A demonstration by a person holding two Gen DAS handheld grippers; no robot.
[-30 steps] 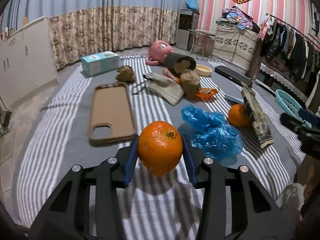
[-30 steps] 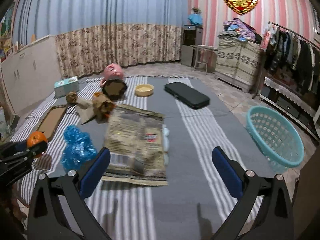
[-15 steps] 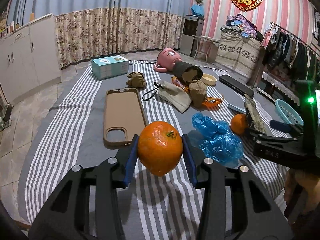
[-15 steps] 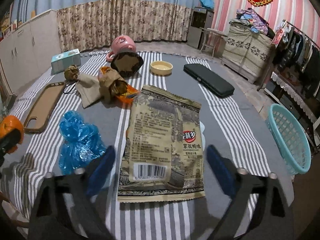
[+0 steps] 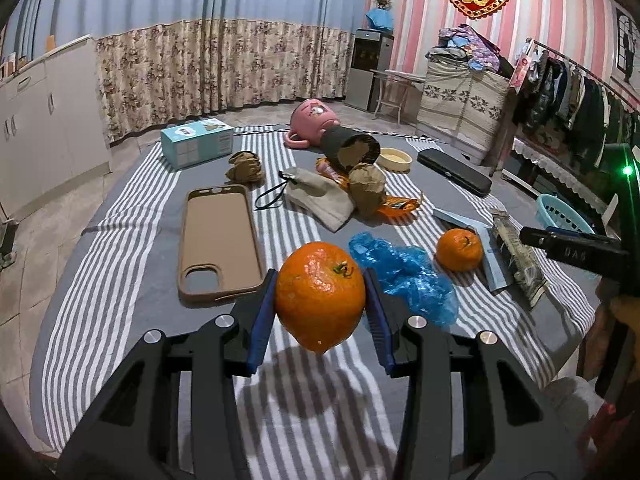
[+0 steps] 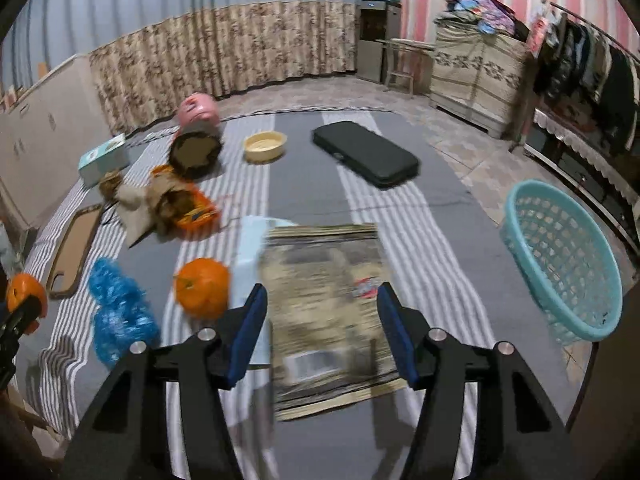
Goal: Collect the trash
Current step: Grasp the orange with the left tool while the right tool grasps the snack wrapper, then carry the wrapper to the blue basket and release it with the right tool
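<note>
My left gripper (image 5: 320,300) is shut on an orange (image 5: 319,295) and holds it above the striped cloth; it also shows in the right wrist view (image 6: 24,294). My right gripper (image 6: 322,332) is open, its fingers on either side of a flat snack bag (image 6: 328,308) that lies on the cloth. A crumpled blue plastic bag (image 5: 404,276) and a second orange (image 5: 459,249) lie between the grippers. The teal trash basket (image 6: 560,272) stands at the right edge. Crumpled brown paper (image 5: 366,188) and an orange wrapper (image 5: 400,205) lie further back.
A tan phone case (image 5: 218,240), a teal box (image 5: 197,142), a pink toy (image 5: 314,120), a black cup (image 5: 350,151), a cream bowl (image 6: 264,145), a black case (image 6: 366,158) and a grey pouch (image 5: 320,196) lie on the cloth.
My right gripper has narrowed and come down over the snack bag. My left gripper has stayed shut on the orange while its view pulled back a little.
</note>
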